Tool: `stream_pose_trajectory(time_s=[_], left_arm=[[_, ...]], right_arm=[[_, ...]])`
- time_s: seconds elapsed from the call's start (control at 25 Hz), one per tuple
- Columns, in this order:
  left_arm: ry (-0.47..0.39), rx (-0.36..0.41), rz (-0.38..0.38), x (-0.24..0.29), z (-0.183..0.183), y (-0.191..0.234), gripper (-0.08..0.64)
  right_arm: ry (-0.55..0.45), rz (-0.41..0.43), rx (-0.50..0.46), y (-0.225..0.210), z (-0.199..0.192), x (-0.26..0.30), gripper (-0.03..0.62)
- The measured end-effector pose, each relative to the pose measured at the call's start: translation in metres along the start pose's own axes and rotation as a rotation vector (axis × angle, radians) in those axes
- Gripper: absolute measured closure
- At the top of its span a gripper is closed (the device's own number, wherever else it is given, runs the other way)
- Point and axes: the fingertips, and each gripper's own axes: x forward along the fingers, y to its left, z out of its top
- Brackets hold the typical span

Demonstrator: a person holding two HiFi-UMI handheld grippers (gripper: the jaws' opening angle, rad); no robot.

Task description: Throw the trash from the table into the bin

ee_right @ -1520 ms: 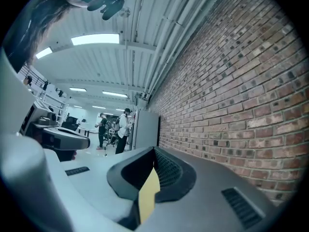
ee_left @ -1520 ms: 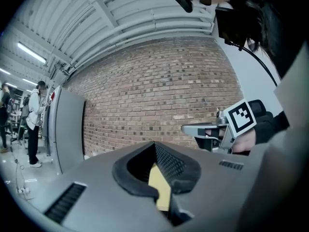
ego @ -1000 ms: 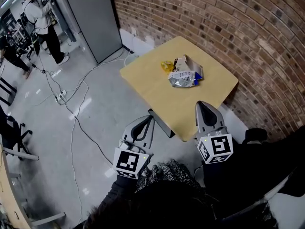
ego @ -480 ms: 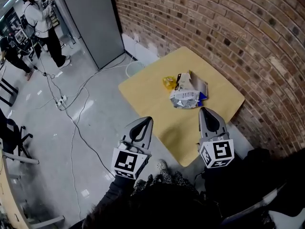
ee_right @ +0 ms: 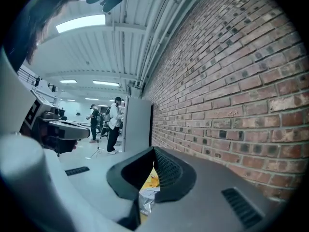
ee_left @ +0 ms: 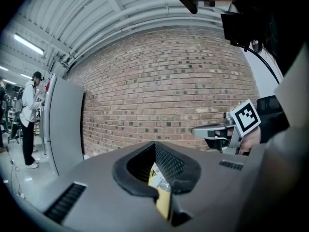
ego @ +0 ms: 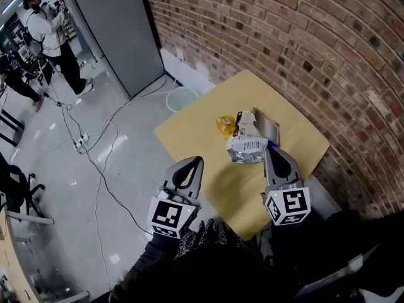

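A crumpled silver chip bag (ego: 247, 149), a yellow wrapper (ego: 224, 125) and another opened bag (ego: 257, 124) lie together on the light wooden table (ego: 189, 128). My right gripper (ego: 273, 151) is shut and empty over the table's near part, its tip just short of the silver bag. My left gripper (ego: 191, 163) is shut too, over the table's near left edge, apart from the trash. The silver bag (ee_right: 146, 199) shows through the right gripper's jaw window. A pale round bin (ego: 182, 98) stands on the floor beyond the table's far left edge.
A brick wall (ego: 297, 49) runs behind and to the right of the table. A grey cabinet (ego: 113, 24) stands at the back left. Cables (ego: 95, 150) trail over the floor on the left. People (ego: 44, 30) stand far off at the upper left.
Both grippers have come forward over the table, toward the trash; the right tip is now close to the silver bag. The bin has come into view behind the table.
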Motion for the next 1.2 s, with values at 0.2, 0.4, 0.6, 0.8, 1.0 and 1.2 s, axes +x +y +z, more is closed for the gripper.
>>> stream_pose_trajectory(time_s=[0.2,0.4,0.6,0.8,1.0,1.2], left_arm=[[0.001,-0.015,-0.038,0.018,-0.004,0.021,0.554],[-0.001,-0.009,-0.142,0.048,-0.004,0.047,0.554],[-0.003,-0.001,-0.267,0.074,0.001,0.085,0.554],[-0.011,0.015,-0.396,0.095,0.010,0.111,0.554],[-0.014,0.015,-0.504,0.108,0.010,0.114,0.554],[0.000,0.025,-0.597,0.110,0.005,0.108,0.554]], right_arm=[[0.032,-0.036,-0.002,0.001,-0.007,0.018,0.581],[0.063,-0.136,-0.010,-0.004,-0.008,0.036,0.581],[0.065,-0.290,0.001,0.001,0.002,0.051,0.581],[0.093,-0.419,0.001,0.016,0.011,0.062,0.581],[0.104,-0.518,0.006,0.025,0.008,0.059,0.581],[0.145,-0.601,0.036,0.032,-0.006,0.048,0.580]])
